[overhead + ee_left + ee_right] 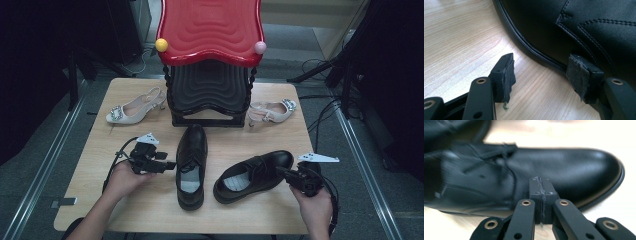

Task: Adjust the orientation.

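The right shoe (499, 177) is motion-blurred toward nine o'clock, laces unreadable. The left shoe (584, 30) runs off at twelve and three o'clock.

black shoes (191, 165), red stool (210, 30), beige heels (132, 107)

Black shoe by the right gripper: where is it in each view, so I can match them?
High view: the black shoe lies slanted, right of centre, its toe end by the right gripper.
Right gripper view: it spans the picture behind the shut jaws, toe at the right.
Left gripper view: the shoe at upper right is the other black shoe.
Shared landmark: the pale wooden table.
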A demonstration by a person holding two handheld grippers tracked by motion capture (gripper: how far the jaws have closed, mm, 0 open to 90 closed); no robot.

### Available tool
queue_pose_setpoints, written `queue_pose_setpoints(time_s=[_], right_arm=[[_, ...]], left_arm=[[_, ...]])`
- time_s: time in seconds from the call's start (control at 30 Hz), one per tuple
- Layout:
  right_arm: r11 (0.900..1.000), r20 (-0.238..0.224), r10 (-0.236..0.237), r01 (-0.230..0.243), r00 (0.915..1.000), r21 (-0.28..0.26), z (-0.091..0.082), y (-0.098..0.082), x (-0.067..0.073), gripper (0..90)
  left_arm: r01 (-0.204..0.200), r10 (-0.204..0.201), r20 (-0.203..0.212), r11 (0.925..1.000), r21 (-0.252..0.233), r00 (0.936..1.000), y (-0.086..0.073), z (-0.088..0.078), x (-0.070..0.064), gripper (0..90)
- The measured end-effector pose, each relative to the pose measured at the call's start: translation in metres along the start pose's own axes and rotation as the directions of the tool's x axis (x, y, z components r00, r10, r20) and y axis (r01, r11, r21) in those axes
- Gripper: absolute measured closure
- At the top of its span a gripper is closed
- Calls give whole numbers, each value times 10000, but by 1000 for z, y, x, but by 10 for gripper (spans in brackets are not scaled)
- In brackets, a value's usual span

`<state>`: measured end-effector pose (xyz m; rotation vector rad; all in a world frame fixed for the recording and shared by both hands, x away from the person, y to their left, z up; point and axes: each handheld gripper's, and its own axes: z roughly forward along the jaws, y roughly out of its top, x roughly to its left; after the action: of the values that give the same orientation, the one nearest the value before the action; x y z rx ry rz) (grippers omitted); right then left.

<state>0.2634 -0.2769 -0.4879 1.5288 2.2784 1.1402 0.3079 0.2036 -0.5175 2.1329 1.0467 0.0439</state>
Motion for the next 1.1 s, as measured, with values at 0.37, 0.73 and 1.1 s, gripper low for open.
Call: queue_pose_setpoints(time_s=[0.37,0.73,1.1], right_arm=[[9981,-158,145,-135,9998,609,15,3,-4,900],[9986,-406,178,-157,9990,502,22,12,-7,900],[9990,-512,87,-64,9987,437,35,22,-7,900]], left_arm=[[-132,114,-369,9986,-511,9993,-3,-10,-4,401],[-84,75,-453,9998,-181,9989,-13,-11,-5,393],[46,-61,-557,9996,-274,9984,-20,-16,-5,392]])
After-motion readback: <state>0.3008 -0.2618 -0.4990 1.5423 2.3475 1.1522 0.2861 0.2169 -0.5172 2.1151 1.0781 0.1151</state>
